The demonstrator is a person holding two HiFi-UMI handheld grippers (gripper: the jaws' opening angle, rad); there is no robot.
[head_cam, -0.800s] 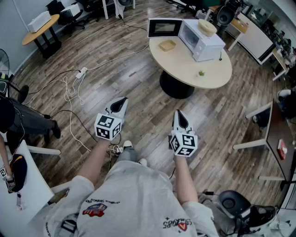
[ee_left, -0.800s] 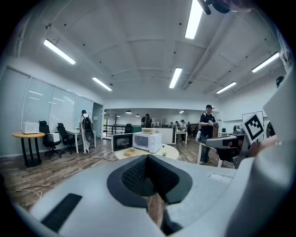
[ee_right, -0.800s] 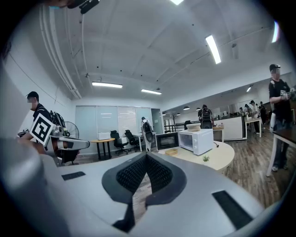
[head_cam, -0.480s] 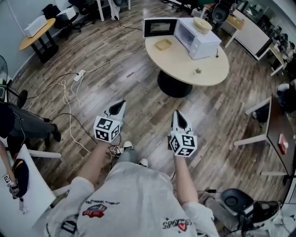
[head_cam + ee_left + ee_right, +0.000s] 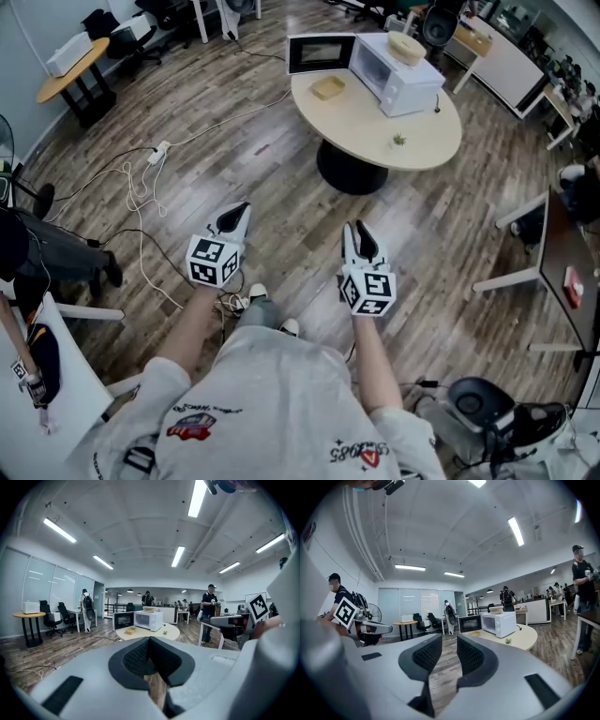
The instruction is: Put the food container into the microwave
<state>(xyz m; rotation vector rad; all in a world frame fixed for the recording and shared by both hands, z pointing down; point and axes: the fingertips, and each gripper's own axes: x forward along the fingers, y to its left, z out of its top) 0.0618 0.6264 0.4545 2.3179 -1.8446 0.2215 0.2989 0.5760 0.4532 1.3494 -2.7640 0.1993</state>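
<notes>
- Beige round table (image 5: 412, 141) stands well ahead of both grippers.
- White microwave (image 5: 398, 82) sits on it, door open.
- Left gripper (image 5: 234, 217) is closed and empty; right gripper (image 5: 357, 239) is parted and empty.
- Food container (image 5: 328, 88) rests on the table beside the door.

Left tongs (image 5: 234, 217) and right tongs (image 5: 359, 240) are held out side by side over the wood floor (image 5: 281, 178). Both point toward the round tabletop (image 5: 412, 155) and are well apart from it. Nothing in either. On tabletop: white microwave (image 5: 398, 75) with door (image 5: 321, 53) swung open to the left, container (image 5: 328, 88) just beside the door, small plant (image 5: 399, 141) near the front edge. Bowl (image 5: 407, 47) sits on the microwave. Cables (image 5: 141, 178) lie on the floor at left.
</notes>
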